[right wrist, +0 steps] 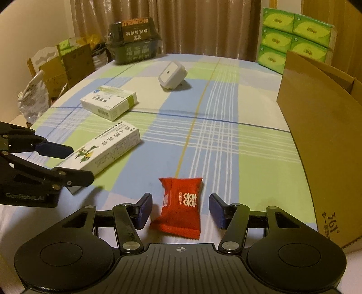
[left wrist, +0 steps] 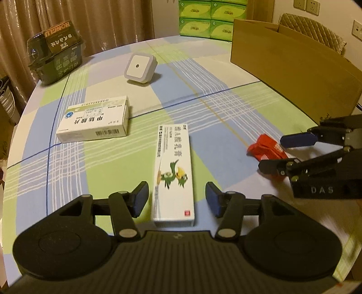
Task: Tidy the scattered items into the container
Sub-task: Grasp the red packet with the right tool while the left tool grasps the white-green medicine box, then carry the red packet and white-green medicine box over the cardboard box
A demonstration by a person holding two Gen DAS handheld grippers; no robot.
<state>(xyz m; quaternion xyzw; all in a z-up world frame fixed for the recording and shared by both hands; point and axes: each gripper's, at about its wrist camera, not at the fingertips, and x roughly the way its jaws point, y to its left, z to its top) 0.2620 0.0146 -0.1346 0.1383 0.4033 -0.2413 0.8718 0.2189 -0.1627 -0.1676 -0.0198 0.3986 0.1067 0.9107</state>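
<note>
A long white ointment box (left wrist: pixel 173 174) (right wrist: pixel 103 149) lies on the checked tablecloth, its near end between the spread fingers of my left gripper (left wrist: pixel 177 201), which is open and does not touch it. A red candy packet (right wrist: pixel 181 205) (left wrist: pixel 267 149) lies flat between the fingers of my right gripper (right wrist: pixel 181 210), open as well, with gaps on both sides. The brown cardboard box (left wrist: pixel 294 74) (right wrist: pixel 321 126) stands at the table's right side. A white medicine box (left wrist: pixel 95 119) (right wrist: pixel 109 101) and a white square night light (left wrist: pixel 140 67) (right wrist: pixel 172 75) lie farther back.
A dark green packaged tub (left wrist: pixel 56 54) (right wrist: pixel 133 43) sits at the far left edge of the round table (left wrist: pixel 226 108). Stacked green tissue packs (left wrist: pixel 210 18) (right wrist: pixel 294 36) stand behind the table. Cardboard boxes and bags (right wrist: pixel 56 67) crowd the floor left of it.
</note>
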